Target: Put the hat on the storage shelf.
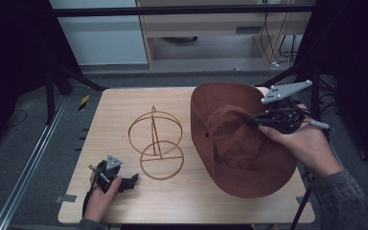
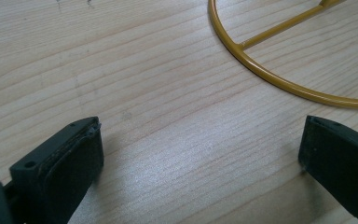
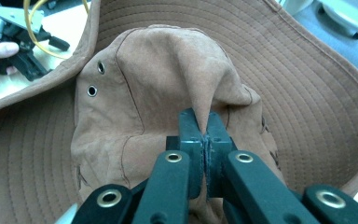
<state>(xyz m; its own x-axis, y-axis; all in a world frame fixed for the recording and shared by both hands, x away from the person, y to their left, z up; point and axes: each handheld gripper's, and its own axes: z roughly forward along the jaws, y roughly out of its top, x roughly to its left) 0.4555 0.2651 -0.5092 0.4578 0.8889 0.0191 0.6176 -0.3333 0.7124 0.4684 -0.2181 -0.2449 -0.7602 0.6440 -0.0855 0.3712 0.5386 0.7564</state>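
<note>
Hat [image 1: 242, 143]: brown, wide-brimmed, lying on the right half of my counter [image 1: 124, 201], its stitched brim spread around a crumpled crown with two metal eyelets on one side. It rests on the pale wood, the far edge of the brim tilted up toward the back of the counter. Stand [image 1: 155, 142]: a yellow wire frame of two rings joined by a thin upright post, set near the middle of the counter, just left of the hat and apart from it. Right claw [image 1: 250, 119]: held in my right hand [image 1: 309, 143] over the hat, jaws pressed together on a raised fold of the crown fabric, which rises in a ridge from the pinch. Left claw [image 1: 133, 179]: held low in my left hand [image 1: 99, 199] at the near left of the counter, jaws spread wide apart and gripping nothing, bare wood between them, the stand's lower ring [image 2: 279, 70] lying just beyond the tips.
</note>
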